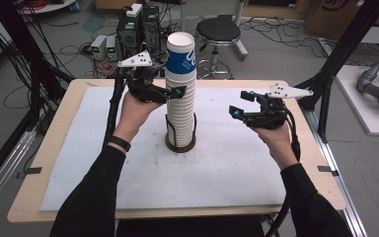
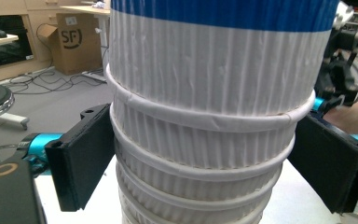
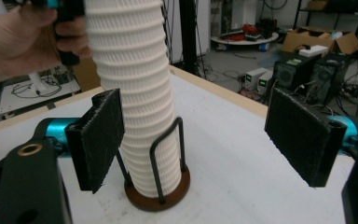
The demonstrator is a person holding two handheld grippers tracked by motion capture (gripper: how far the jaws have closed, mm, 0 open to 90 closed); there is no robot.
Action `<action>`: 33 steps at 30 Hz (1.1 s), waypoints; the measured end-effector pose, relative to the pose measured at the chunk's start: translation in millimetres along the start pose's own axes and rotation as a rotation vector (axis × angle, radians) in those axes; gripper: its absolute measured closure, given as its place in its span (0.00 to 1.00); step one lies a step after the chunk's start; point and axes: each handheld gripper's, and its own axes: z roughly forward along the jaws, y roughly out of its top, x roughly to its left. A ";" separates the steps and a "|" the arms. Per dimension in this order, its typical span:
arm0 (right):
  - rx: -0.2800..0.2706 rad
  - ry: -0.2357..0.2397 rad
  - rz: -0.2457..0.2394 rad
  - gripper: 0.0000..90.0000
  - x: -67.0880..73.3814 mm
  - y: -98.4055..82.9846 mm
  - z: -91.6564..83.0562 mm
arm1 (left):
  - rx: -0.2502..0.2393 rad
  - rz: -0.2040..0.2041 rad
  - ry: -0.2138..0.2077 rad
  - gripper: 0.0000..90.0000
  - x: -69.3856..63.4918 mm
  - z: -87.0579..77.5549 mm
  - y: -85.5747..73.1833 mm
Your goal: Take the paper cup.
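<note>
1. A tall stack of white ribbed paper cups [image 1: 180, 98] stands upright in a wire cup holder [image 1: 180, 140] with a round brown base, on the white mat [image 1: 227, 168] that covers the wooden table [image 1: 44, 148].
2. The top cup [image 1: 180, 54] of that stack carries a blue band and rises clear above the rest.
3. The left gripper [image 1: 170, 94] is at the stack's upper part, just under the blue-banded cup. Its jaws straddle the stack, the pads [image 2: 86, 158] right at the ribbed wall; whether they press on it I cannot tell.
4. The right gripper [image 1: 242, 103] hangs well apart from the stack, off to its right, jaws spread with nothing between them.
5. In the right gripper view the wire loops hug the stack's lowest cups.
</note>
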 end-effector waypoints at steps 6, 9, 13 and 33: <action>-0.037 0.024 -0.019 0.22 4.5 29.2 8.8 | 0.001 0.002 0.000 0.12 0.1 -0.2 0.1; -0.059 0.037 -0.035 0.22 7.6 46.5 13.4 | 0.002 0.003 0.001 0.13 0.0 -0.3 0.1; -0.073 0.052 -0.045 0.22 11.0 65.0 18.2 | 0.002 0.003 0.000 0.13 0.0 -0.2 0.1; -0.129 0.175 -0.050 0.23 35.3 153.3 61.7 | -0.008 0.001 -0.003 0.13 0.8 0.8 -0.9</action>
